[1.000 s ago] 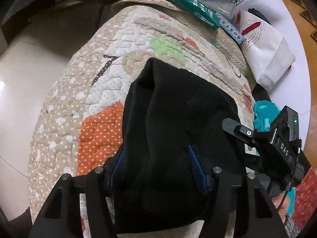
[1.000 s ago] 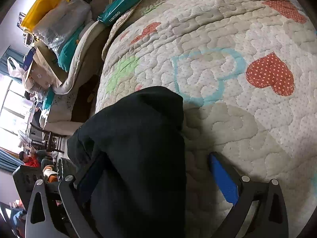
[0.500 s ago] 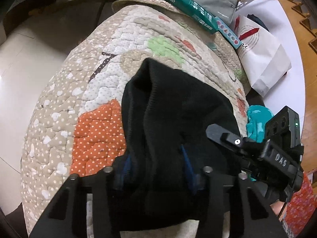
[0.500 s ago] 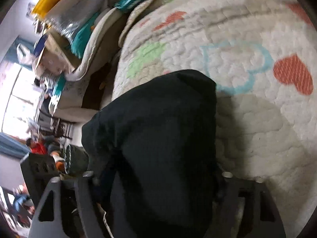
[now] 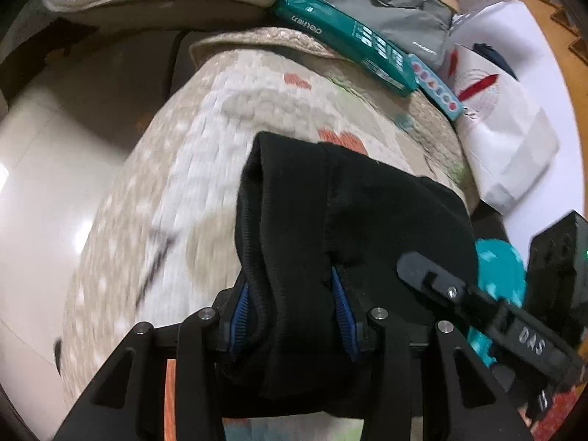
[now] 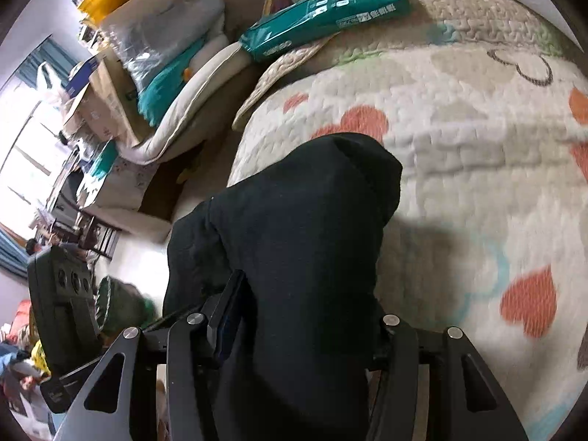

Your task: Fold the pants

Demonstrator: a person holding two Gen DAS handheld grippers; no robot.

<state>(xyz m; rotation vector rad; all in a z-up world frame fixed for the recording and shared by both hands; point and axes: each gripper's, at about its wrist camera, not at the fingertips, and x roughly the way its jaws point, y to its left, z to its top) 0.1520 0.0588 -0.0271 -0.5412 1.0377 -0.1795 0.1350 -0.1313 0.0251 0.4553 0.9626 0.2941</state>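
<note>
The black pants (image 5: 352,228) hang bunched over the quilted mat (image 5: 205,169). My left gripper (image 5: 290,308) is shut on one edge of the pants, blue pads pressing the fabric. My right gripper (image 6: 305,323) is shut on the pants (image 6: 301,228) too, with cloth draped over its fingers; its right pad is hidden. The right gripper also shows in the left wrist view (image 5: 488,316), close beside the left one. Both hold the pants lifted above the mat (image 6: 459,139).
A teal package (image 5: 345,36) and a grey bag (image 5: 397,7) lie at the mat's far edge. A white paper bag (image 5: 503,125) stands at the right. Cushions and boxes (image 6: 147,73) pile up on the left, beside bare tiled floor (image 5: 44,169).
The right gripper has closed on the pants. Both grippers have lifted the pants and carried them toward the far end of the mat.
</note>
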